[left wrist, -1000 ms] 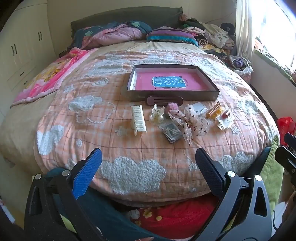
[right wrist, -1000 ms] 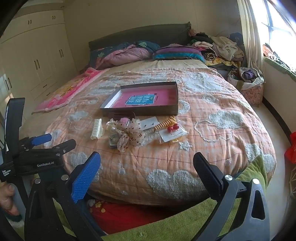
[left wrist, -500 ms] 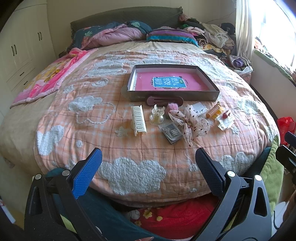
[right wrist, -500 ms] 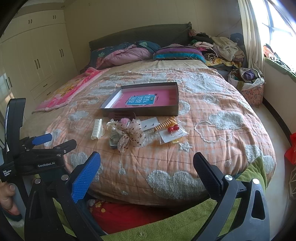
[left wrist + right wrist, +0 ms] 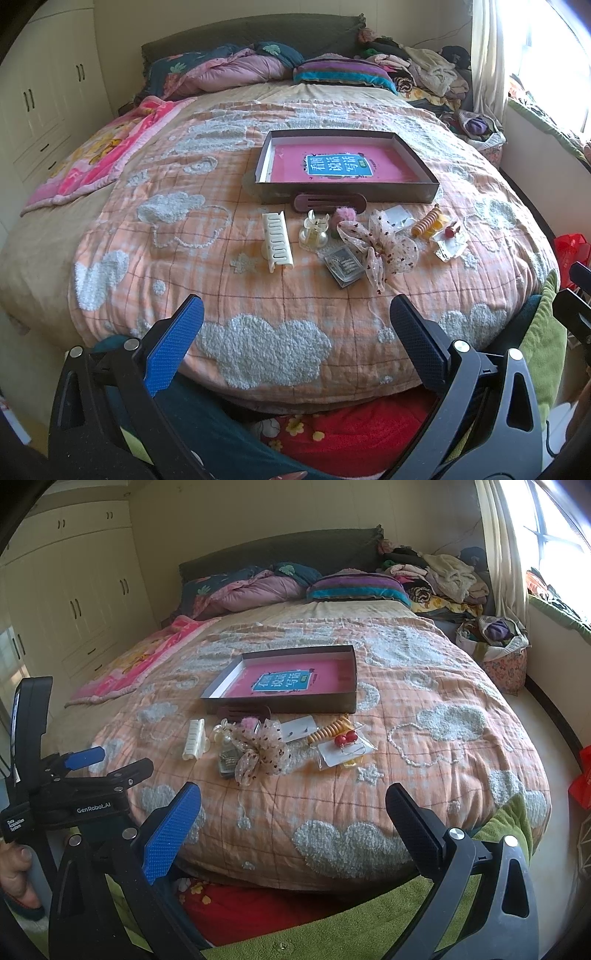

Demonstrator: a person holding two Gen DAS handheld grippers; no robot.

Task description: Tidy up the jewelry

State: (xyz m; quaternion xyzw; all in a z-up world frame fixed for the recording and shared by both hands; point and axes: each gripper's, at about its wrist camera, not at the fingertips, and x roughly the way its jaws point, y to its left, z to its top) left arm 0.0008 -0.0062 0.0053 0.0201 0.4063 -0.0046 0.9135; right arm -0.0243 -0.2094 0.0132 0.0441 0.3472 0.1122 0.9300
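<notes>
A: Item one, left gripper [image 5: 295, 339]: fingers spread wide, nothing between them, held off the foot of the bed. Item two, right gripper [image 5: 291, 819]: likewise released and empty, at the foot of the bed too, more toward the window side.

B: Noted. From the right wrist view I also see the left one side-on at the left edge, a person's hand [image 5: 16, 878] wrapped round its handle. Next outward?

A: Quilt [image 5: 280, 295], orange check with white tufted clouds, covering the bed. On it, a loose cluster of pieces, well apart from both grippers.

B: List them, left to right.

A: Cream comb clip [image 5: 277, 242]; clear claw clip [image 5: 314, 230] just beside it; pink fuzzy bobble [image 5: 343, 214]; small clear packet of dark pins [image 5: 344, 266]; sheer dotted bow [image 5: 380, 243], overlapping the packet's edge; white card [image 5: 395, 218] behind the bow; orange spiral tie [image 5: 426, 223]; red bead earrings on a card [image 5: 345, 744].

B: And the long mauve barrette [image 5: 330, 202]?

A: Lies against the near wall of the box.

B: Box entry?

A: Shallow dark tray box [image 5: 347, 192], pink floor with a blue label, no jewelry inside. It sits mid-bed, just behind the cluster.

B: Beyond that?

A: Pillows [image 5: 343, 70] and bunched bedding at the headboard, a heap of clothes [image 5: 443, 578] in the window corner, wardrobes [image 5: 74, 602] on the far side.
</notes>
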